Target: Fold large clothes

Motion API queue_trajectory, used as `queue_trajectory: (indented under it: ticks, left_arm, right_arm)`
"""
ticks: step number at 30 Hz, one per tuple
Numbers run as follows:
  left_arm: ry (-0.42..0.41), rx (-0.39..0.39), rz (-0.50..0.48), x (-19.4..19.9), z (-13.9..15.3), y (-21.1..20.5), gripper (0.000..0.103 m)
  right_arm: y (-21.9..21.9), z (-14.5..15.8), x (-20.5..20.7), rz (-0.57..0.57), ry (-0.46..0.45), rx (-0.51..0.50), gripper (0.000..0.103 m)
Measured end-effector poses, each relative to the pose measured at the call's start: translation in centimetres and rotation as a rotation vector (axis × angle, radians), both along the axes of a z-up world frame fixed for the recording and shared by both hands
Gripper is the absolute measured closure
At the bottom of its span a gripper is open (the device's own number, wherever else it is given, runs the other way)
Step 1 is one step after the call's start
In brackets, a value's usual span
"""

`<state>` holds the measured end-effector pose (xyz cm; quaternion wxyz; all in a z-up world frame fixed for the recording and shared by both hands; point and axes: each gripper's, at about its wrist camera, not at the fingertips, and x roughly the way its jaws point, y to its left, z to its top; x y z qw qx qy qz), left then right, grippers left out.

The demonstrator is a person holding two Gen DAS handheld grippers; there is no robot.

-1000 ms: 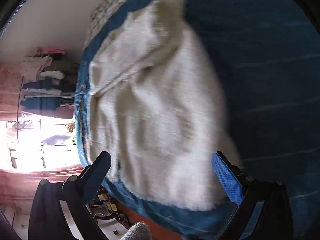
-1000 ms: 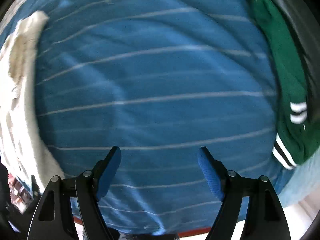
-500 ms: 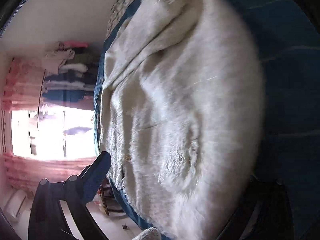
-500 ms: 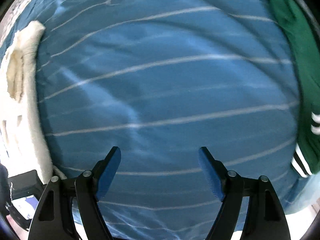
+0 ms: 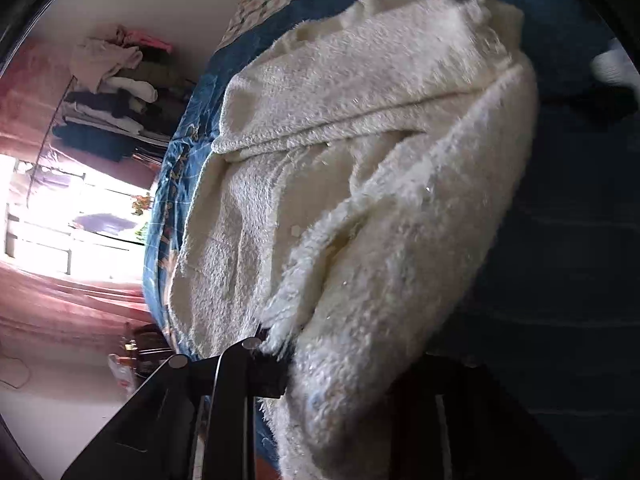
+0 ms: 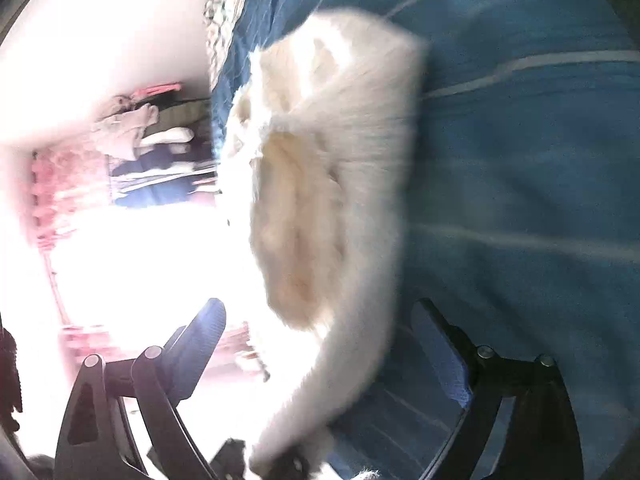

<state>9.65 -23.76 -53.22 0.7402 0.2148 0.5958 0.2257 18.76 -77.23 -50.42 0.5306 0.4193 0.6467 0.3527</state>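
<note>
The left gripper (image 5: pixel 320 360) has just been closing and now clenches the near hem of the fluffy cream garment (image 5: pixel 360 160), which lies on the blue striped bedcover (image 6: pixel 520 160), running from six toward one o'clock. The right gripper (image 6: pixel 332 344) has been opening; its jaws stand wide, the garment's edge between them, unpressed.
</note>
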Motion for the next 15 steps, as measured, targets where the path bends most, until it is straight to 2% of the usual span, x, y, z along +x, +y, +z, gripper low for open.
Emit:
queue_trajectory:
  ticks: [1,3,4,5,6,8,10,15]
  left_arm:
    - [-0.006,-0.012,-0.001,0.1,0.2,0.3,0.082]
    - [-0.007,-0.064,0.005,0.1,0.6,0.9,0.082]
    - [-0.007,-0.089,0.009,0.1,0.7,1.1,0.082]
    - [-0.008,-0.112,0.008,0.0,1.1,1.4,0.082]
    - [-0.007,-0.140,0.005,0.0,1.5,2.1,0.082]
    - [-0.010,-0.190,-0.001,0.0,2.6,3.4,0.082]
    - [-0.011,-0.252,-0.003,0.2,4.0,5.2,0.082]
    - [-0.038,-0.428,0.036,1.8,8.8,13.4,0.080]
  right_arm:
    - [1.5,-0.4,-0.1,0.008,0.019,0.001,0.008]
    - [1.8,-1.8,-0.8,0.027,0.084,-0.012,0.009]
    - [2.9,-2.5,-0.3,0.016,0.099,-0.026,0.029]
    - [1.9,-2.0,-0.6,0.000,0.096,-0.045,0.063]
    - [1.6,-1.4,-0.8,-0.008,0.095,-0.082,0.067]
    - [2.6,-0.3,0.0,-0.026,0.096,-0.116,0.071]
    - [3.0,2.6,-0.7,-0.025,0.066,-0.157,0.072]
    - [7.0,12.6,-0.9,0.024,-0.040,-0.306,0.072]
